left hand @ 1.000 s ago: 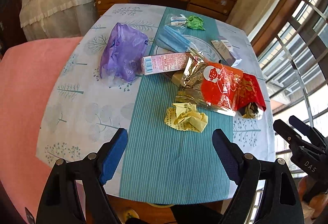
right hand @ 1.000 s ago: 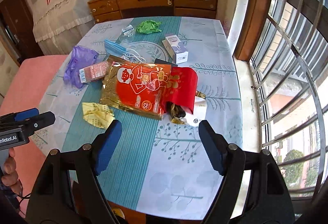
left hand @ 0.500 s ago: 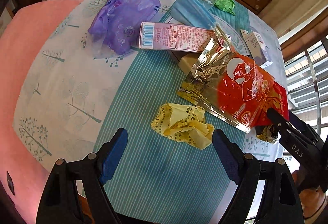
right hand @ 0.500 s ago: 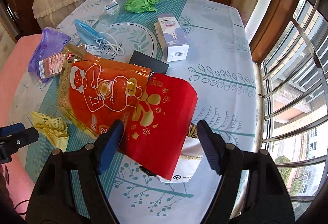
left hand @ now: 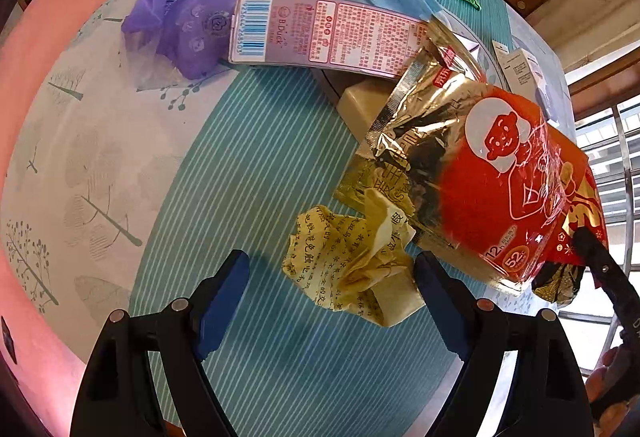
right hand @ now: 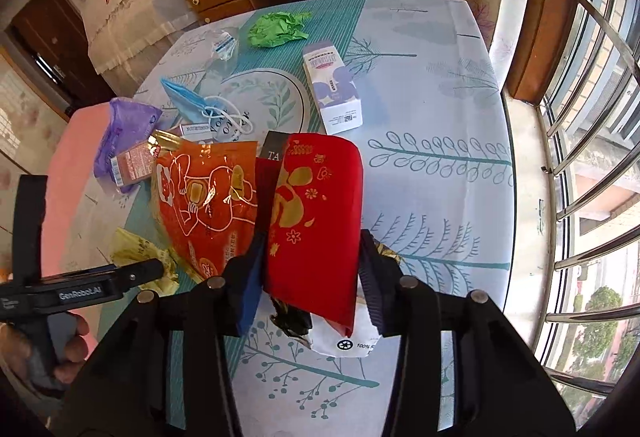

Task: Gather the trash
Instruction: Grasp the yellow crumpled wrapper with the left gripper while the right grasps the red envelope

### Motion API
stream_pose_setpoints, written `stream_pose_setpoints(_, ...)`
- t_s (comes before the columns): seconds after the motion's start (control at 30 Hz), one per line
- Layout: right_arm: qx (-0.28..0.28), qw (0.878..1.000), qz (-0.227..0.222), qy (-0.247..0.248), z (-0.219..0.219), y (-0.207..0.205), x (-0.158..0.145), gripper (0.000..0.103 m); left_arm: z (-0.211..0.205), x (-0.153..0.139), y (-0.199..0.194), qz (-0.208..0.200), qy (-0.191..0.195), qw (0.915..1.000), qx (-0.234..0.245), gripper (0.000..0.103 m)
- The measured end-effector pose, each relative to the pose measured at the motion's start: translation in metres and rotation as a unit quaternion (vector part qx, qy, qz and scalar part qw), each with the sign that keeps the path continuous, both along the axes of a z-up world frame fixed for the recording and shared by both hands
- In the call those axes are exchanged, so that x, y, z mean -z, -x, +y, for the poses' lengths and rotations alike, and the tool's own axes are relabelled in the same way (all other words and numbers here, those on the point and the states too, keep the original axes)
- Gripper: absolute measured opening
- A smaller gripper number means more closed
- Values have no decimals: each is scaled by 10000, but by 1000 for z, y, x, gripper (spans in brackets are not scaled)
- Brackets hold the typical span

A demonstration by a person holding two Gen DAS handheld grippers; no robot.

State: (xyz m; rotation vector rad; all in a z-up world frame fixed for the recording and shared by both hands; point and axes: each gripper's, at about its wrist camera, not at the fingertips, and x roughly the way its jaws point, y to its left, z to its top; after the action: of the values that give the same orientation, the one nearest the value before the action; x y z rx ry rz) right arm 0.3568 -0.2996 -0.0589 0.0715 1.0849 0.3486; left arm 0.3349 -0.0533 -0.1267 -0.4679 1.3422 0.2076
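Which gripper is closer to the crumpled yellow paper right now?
Left. The left gripper has the yellow paper between its open fingers; the right gripper sits off to the side, closing around the red packet.

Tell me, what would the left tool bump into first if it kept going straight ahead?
Most likely the crumpled yellow paper, which lies between the open blue fingers of the left tool. Depth is hard to judge, so it might meet the striped tablecloth beside it.

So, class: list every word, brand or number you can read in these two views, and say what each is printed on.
"B.Duck": pink carton
"12h", "52": red-and-gold foil pouch
"GenRobot.AI": left tongs
"TA": black card, rest hidden
"100% R": white bag, cut off
Chinese print on yellow crumpled paper and white-purple box: too small to read.
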Motion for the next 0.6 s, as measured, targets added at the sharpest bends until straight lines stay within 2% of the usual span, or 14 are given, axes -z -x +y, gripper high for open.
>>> stream_pose_setpoints(0.07, 47, 9998, 18, -168, -5, -1, -6, 40, -4, 2, -2, -20, 35, 10000, 73, 78)
stream_pose_setpoints(0.13, 129, 9995, 18, -295, -10, -1, -11, 40, -9, 3, -5, -80, 161, 9997, 157, 60)
stream_pose_setpoints(0.17, 170, 9992, 13, -368, -12, -1, -14, 40, -10, 4, -6, -137, 249, 9994, 189, 55)
stream_pose_setpoints(0.23, 262, 9983, 33, -520, -17, -1, -20, 40, -14, 2, -9, -259, 328, 9988, 239, 36)
stream_pose_setpoints(0.4, 325, 9951, 200, -911, -22, 1, -25, 40, -21, -8, -7, -499, 93, 9978, 426, 29)
stream_pose_setpoints(0.6, 148, 9966, 440, -683, -3, 9, -6, 43, -16, -20, 5, -627, 33, 9970, 461, 29)
